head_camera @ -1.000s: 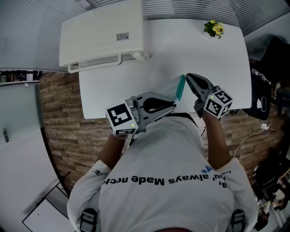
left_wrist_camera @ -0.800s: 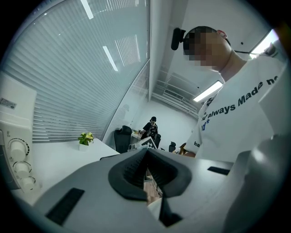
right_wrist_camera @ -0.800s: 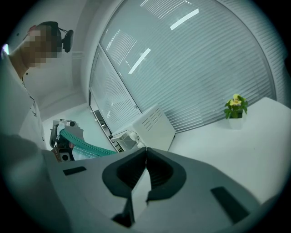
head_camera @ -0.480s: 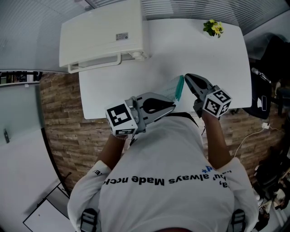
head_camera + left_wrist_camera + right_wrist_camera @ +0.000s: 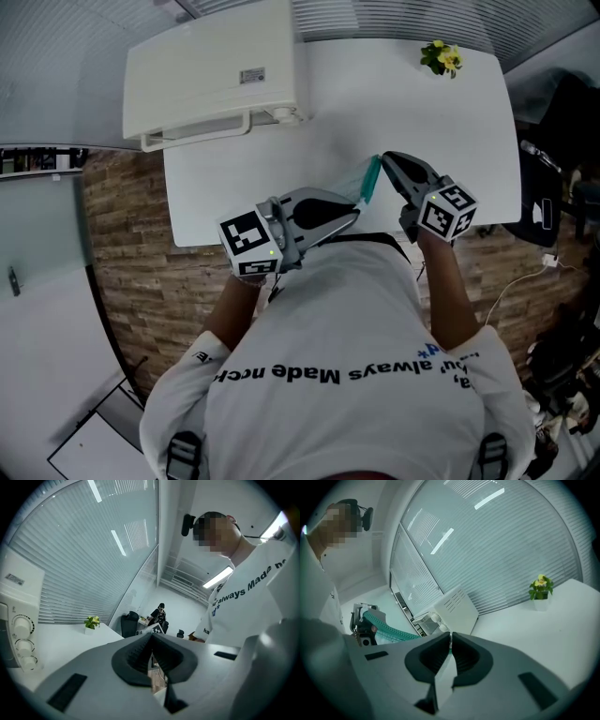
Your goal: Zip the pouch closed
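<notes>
A clear pouch (image 5: 360, 190) with a teal zipper (image 5: 373, 176) hangs between my two grippers, above the near edge of the white table (image 5: 412, 103). My left gripper (image 5: 354, 217) is shut on the pouch's left end, as the right gripper view also shows (image 5: 361, 627). In the left gripper view its jaws (image 5: 152, 654) stand almost together. The zipper (image 5: 389, 629) runs from there to my right gripper (image 5: 450, 641), whose tips (image 5: 384, 159) pinch a teal sliver at the zipper's right end. Those jaws have just been opening a little, with the zipper still between them.
A white oven (image 5: 211, 75) with knobs (image 5: 21, 641) sits at the table's far left. A small potted plant (image 5: 442, 58) stands at the far right corner. A dark chair (image 5: 562, 141) and cables are on the wood floor to the right.
</notes>
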`<control>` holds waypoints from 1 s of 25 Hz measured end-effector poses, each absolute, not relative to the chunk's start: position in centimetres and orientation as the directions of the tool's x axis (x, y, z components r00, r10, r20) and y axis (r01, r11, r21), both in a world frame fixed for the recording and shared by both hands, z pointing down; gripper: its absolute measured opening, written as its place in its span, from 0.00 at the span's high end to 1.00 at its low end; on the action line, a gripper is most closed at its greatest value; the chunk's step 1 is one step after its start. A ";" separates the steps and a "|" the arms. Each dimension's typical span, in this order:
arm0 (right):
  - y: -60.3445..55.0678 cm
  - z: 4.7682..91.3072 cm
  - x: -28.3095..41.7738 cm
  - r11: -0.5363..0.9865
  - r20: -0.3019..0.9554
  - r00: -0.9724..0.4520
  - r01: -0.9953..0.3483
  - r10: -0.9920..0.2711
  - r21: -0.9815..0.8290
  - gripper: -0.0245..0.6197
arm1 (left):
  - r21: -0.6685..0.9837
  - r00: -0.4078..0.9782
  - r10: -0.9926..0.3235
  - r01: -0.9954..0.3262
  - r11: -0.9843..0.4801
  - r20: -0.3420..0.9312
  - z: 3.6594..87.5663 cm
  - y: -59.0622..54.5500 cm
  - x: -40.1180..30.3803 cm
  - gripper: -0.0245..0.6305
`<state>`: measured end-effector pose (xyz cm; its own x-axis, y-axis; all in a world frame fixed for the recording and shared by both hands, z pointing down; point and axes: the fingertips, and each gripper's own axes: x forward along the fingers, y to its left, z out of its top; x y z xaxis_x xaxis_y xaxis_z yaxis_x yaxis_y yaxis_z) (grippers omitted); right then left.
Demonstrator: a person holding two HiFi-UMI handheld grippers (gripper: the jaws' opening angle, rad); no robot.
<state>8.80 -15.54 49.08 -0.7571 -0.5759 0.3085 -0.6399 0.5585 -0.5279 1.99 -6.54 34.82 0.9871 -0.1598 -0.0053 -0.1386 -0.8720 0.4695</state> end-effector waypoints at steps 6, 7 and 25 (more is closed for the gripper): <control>-15.8 48.5 9.1 0.559 0.300 -0.754 -0.642 -0.585 -0.524 0.89 | 0.471 0.982 -0.187 -0.163 -0.867 -0.005 34.9 -7.1 1.8 0.93; -15.8 48.4 9.2 0.562 0.297 -0.754 -0.642 -0.586 -0.522 0.89 | 0.471 0.981 -0.193 -0.168 -0.866 -0.003 34.9 -7.3 1.8 0.93; -15.1 44.8 10.1 0.610 0.232 -0.745 -0.653 -0.626 -0.449 0.93 | 0.487 0.949 -0.315 -0.279 -0.828 0.009 36.2 -9.7 1.1 0.93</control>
